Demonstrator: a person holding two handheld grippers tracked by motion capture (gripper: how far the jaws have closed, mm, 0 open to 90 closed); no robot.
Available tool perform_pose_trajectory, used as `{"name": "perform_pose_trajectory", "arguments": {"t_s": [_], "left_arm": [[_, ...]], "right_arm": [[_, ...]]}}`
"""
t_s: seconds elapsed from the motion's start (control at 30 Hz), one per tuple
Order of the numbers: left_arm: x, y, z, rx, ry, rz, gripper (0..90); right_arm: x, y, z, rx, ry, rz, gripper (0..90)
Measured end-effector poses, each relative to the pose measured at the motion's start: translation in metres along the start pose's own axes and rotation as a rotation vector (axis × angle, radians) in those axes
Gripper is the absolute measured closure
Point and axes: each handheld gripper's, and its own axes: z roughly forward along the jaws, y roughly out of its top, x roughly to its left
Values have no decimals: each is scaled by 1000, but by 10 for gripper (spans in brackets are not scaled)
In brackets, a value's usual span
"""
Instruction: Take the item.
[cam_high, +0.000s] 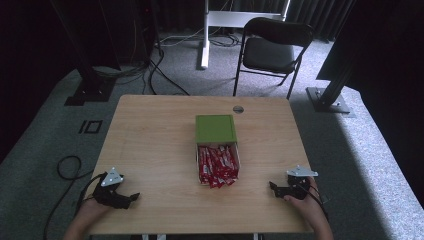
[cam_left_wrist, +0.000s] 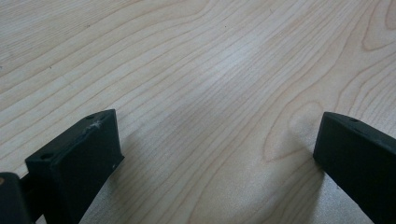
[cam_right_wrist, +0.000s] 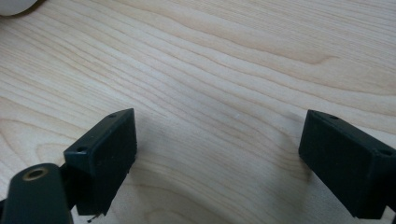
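A white box (cam_high: 218, 161) packed with several red sachets (cam_high: 218, 165) lies in the middle of the wooden table (cam_high: 155, 145). Its green lid (cam_high: 215, 128) covers the far half. My left gripper (cam_high: 134, 197) rests near the front left corner, held by a hand, jaws pointing right. In the left gripper view the left gripper (cam_left_wrist: 217, 140) stands open over bare wood. My right gripper (cam_high: 272, 187) rests near the front right corner, jaws pointing left toward the box. The right gripper (cam_right_wrist: 217, 140) is open too, nothing between its fingers (cam_right_wrist: 105, 154).
A round grommet (cam_high: 238, 109) sits near the table's far edge. Behind the table stand a black folding chair (cam_high: 270, 50) and a white stand (cam_high: 205, 35). Cables (cam_high: 67, 167) lie on the carpet to the left. A pale rounded edge (cam_right_wrist: 14, 5) shows in the right gripper view.
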Motion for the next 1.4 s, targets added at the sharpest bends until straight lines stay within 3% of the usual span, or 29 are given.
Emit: {"name": "perform_pose_trajectory", "arguments": {"t_s": [0.17,0.5,0.9,1.4], "left_arm": [[0,0,0,0,0,0,16],[0,0,0,1,0,0,16],[0,0,0,-1,-1,-4,16],[0,0,0,-1,0,-2,16]], "right_arm": [[2,-1,-1,-3,-16,18,116],[7,9,-9,-17,22,78,117],[16,34,-26,-69,18,68,143],[38,73,-48,-165,66,36,142]]}}
